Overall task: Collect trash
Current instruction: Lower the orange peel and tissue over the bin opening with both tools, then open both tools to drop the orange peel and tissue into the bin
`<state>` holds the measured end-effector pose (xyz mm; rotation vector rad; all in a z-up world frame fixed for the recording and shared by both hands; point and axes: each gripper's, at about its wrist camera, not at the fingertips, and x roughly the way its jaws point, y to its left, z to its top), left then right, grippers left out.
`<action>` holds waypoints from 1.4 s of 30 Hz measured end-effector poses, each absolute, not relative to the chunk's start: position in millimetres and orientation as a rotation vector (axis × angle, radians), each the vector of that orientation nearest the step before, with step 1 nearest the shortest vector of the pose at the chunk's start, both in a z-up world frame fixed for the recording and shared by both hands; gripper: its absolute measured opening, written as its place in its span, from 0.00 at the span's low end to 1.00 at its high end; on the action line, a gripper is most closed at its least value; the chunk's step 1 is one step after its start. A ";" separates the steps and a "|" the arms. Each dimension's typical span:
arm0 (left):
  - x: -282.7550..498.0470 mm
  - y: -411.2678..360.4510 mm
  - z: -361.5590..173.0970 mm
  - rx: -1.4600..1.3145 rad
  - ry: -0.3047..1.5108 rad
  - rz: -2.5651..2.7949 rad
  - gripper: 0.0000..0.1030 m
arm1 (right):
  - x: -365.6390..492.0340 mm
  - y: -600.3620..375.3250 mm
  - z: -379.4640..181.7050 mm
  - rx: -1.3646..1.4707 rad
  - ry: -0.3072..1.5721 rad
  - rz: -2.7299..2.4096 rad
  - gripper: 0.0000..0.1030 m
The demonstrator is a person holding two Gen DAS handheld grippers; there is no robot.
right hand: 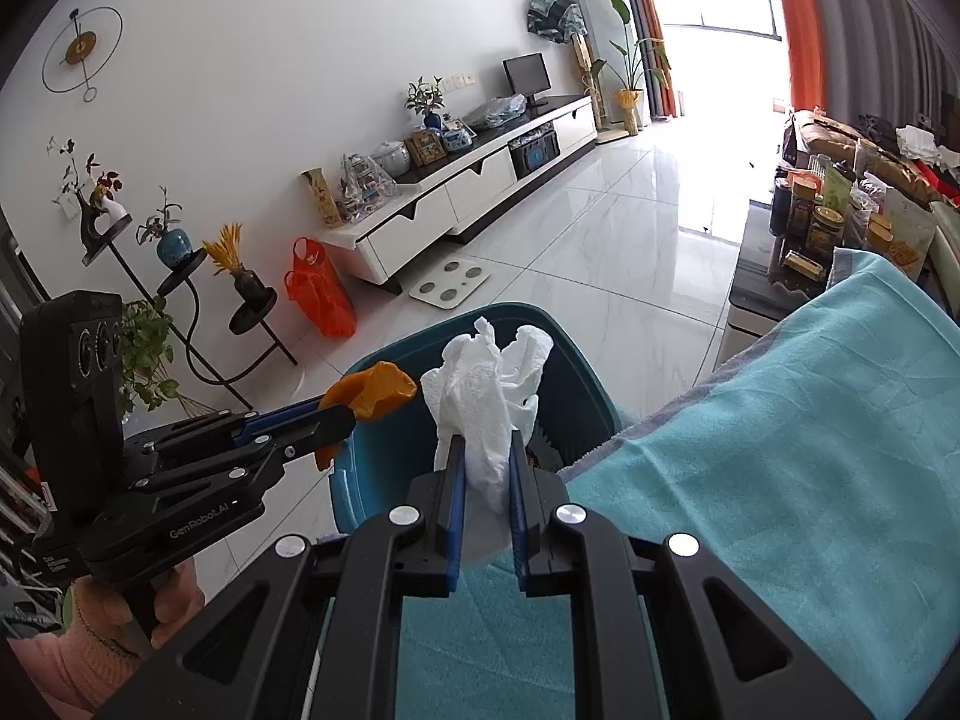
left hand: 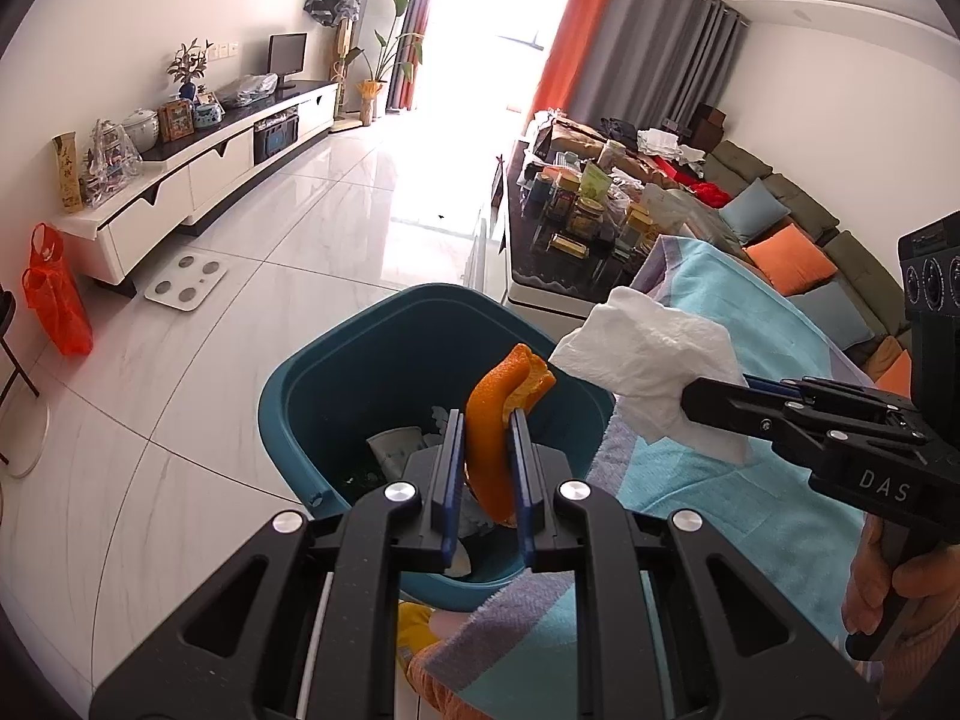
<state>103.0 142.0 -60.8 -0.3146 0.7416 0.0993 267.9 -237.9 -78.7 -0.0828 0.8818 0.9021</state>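
Left wrist view: your left tongs (left hand: pixel 487 462) are closed on a curled strip of orange peel (left hand: pixel 501 414), holding it upright directly above the open teal bin (left hand: pixel 300 396). Scraps of paper already lie in the bottom of the bin. Your right tongs (left hand: pixel 699 405) come in from the right, closed on a crumpled white tissue (left hand: pixel 645 366) that hangs near the bin's right rim, beside a blue towel (left hand: pixel 750 312) draped over the table.

Right wrist view: your right tongs (right hand: pixel 487 468) pinch the tissue (right hand: pixel 489 396) at its lower bunched part, with the loose top fanning out above the blue pads. The left tongs (right hand: pixel 336 414) show at the left, gripping the peel (right hand: pixel 375 396) over the bin's (right hand: pixel 360 480) near-left rim.

Both pieces look very light. The peel seems stiff enough to keep its curl, and its waxy skin may slip, so your grip across the middle suits it. The tissue is soft and crushes easily; a pinch on the bunched part holds it best, and it may cling to the pads when you let go.

Both tongs point down at a slant toward the bin. Your hand (left hand: pixel 888 594) wraps the right grip; your other hand (right hand: pixel 138 606) holds the left grip.
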 end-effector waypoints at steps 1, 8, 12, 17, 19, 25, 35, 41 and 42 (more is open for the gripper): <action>102.9 142.3 -60.7 -0.316 0.742 0.100 0.15 | 268.1 -236.8 -79.3 -0.084 0.883 0.902 0.11; 104.4 141.2 -60.1 -0.323 0.745 0.112 0.15 | 270.9 -230.8 -82.9 -0.088 0.892 0.903 0.11; 104.2 142.0 -59.9 -0.325 0.745 0.117 0.15 | 272.1 -225.3 -84.6 -0.092 0.899 0.905 0.11; 108.0 141.9 -59.3 -0.330 0.749 0.125 0.15 | 273.8 -219.6 -88.5 -0.103 0.910 0.908 0.11; 109.1 142.2 -61.0 -0.332 0.752 0.128 0.15 | 274.6 -216.7 -90.6 -0.108 0.918 0.909 0.11; 115.7 141.7 -66.1 -0.335 0.764 0.134 0.15 | 277.3 -208.6 -94.8 -0.113 0.937 0.907 0.11; 125.9 141.8 -75.7 -0.343 0.777 0.146 0.15 | 283.6 -201.4 -101.1 -0.117 0.965 0.901 0.11; 131.1 143.6 -82.9 -0.347 0.787 0.154 0.15 | 286.9 -195.2 -105.0 -0.121 0.980 0.892 0.11; 132.0 143.3 -84.1 -0.346 0.788 0.156 0.15 | 287.6 -194.1 -105.5 -0.123 0.982 0.891 0.11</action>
